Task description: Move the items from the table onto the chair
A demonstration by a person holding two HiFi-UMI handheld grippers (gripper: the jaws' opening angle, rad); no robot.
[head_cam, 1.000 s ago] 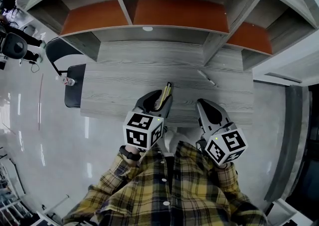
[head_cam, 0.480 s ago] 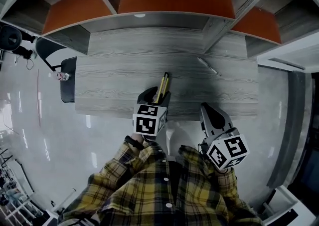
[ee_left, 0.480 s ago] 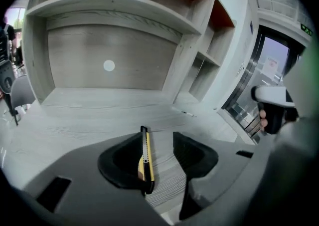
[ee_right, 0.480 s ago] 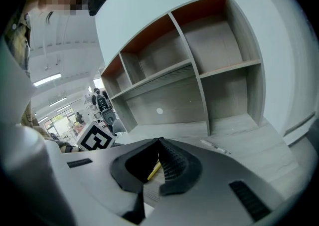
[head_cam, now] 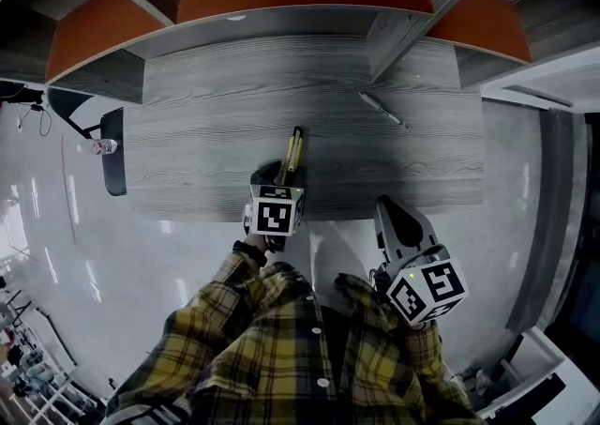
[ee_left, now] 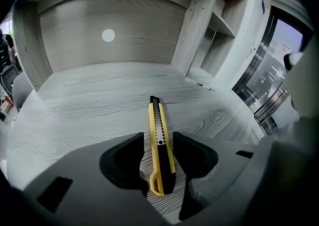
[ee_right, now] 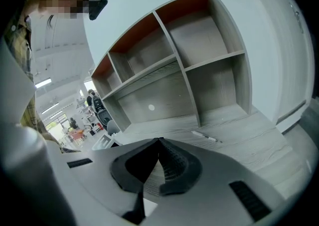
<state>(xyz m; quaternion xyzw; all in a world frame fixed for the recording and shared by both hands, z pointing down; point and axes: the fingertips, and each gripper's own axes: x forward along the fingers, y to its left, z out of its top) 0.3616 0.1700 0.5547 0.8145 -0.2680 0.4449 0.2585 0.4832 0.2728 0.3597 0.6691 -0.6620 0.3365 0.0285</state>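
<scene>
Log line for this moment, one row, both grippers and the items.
left gripper: open, utility knife between jaws, on table | right gripper: shut, empty | pen: on table

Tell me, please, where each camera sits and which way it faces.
Head view: on the person's head, looking steeply down at the table; plaid shirt, left gripper and right gripper show.
Left gripper view: on the left gripper, looking along its open jaws across the table; the utility knife lies between them.
Right gripper view: on the right gripper, looking past its shut jaws toward the shelves and a pen.
Shared: head and left gripper views both show the utility knife.
</scene>
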